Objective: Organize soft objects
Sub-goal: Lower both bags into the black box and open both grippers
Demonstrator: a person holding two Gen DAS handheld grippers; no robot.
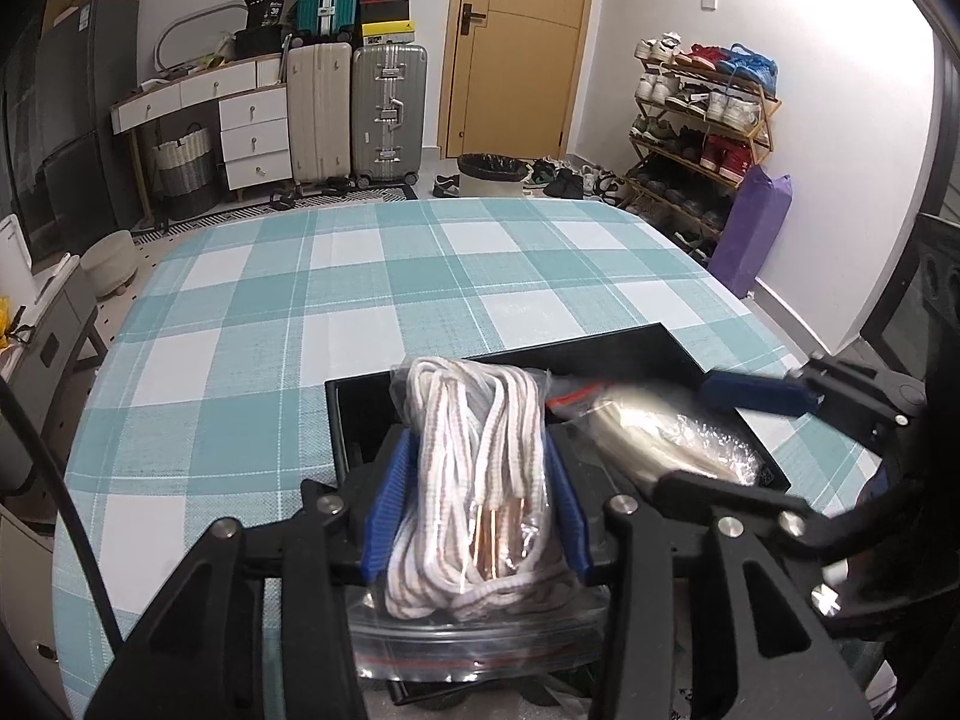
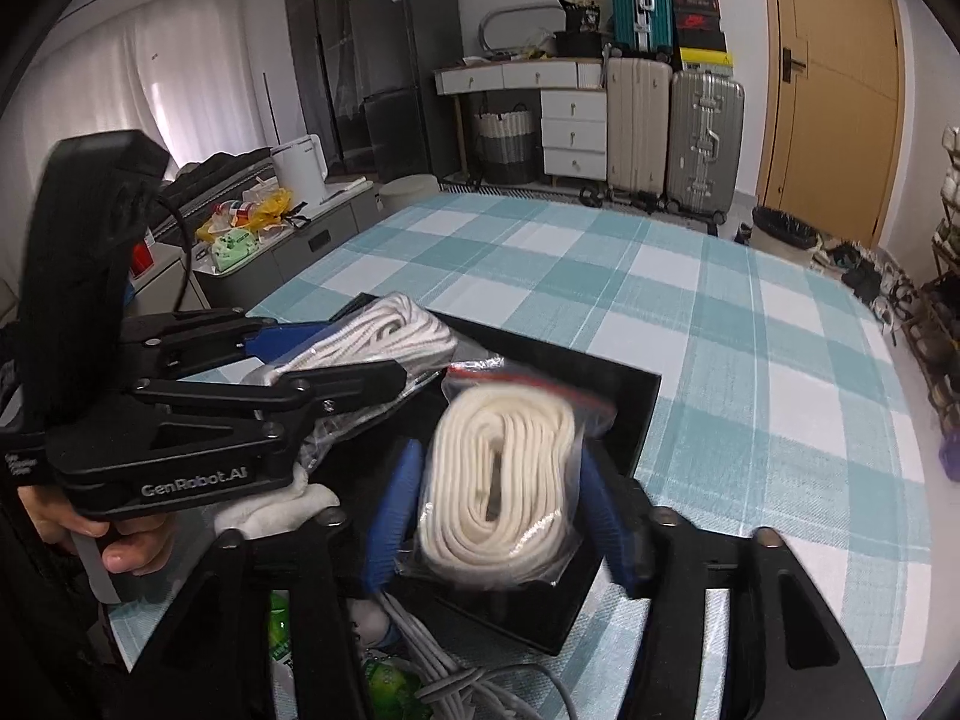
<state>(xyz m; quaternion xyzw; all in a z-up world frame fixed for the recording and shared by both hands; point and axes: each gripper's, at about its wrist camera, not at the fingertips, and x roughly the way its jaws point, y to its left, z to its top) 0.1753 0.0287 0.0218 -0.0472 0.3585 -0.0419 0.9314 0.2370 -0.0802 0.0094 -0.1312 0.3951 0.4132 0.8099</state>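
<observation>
Left wrist view — left tongs (image 1: 477, 492) pinch bagged pink-white laces (image 1: 480, 480); right tongs (image 2: 498, 510) squeeze coiled cream laces (image 2: 504, 480).

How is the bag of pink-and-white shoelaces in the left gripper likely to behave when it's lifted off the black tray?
The bag of laces will probably sag, since the loose cords bulge between the left gripper pads. Its glossy plastic looks slippery, so it may slide if the squeeze eases. It is likely light and not fragile. The black tray should stay put.

Suitcases (image 1: 360, 108), shoe rack (image 1: 696, 126), yellow door (image 1: 516, 42), white drawers (image 1: 252, 132), bin (image 1: 489, 174).
</observation>
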